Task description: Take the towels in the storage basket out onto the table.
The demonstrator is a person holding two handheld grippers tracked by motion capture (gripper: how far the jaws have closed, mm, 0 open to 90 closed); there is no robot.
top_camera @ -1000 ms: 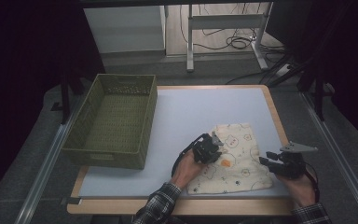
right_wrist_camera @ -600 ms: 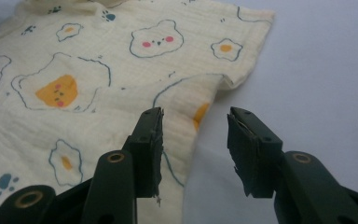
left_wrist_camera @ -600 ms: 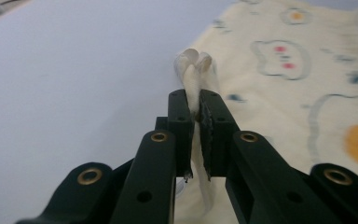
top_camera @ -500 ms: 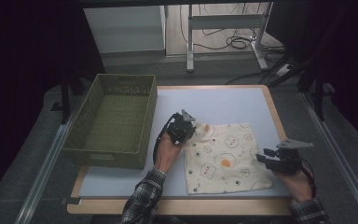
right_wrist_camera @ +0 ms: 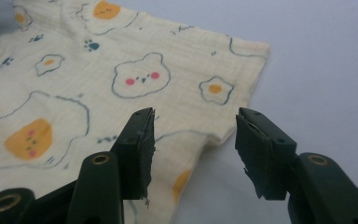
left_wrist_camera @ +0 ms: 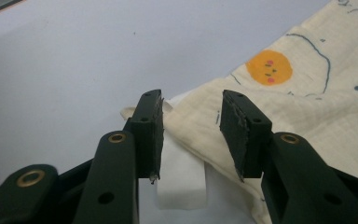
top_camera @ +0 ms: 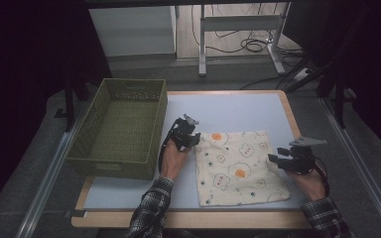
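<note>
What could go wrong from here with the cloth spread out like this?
The left gripper has just been opening over the cloth corner with its white tag; closing now might catch only the tag. The right gripper has also been opening, straddling the cloth's edge; a shallow bite could slip. Uneven pulls may wrinkle it.

High view above table looking forward and down, both gripper views close, low, sharing the cloth (top_camera: 238,166)
</note>
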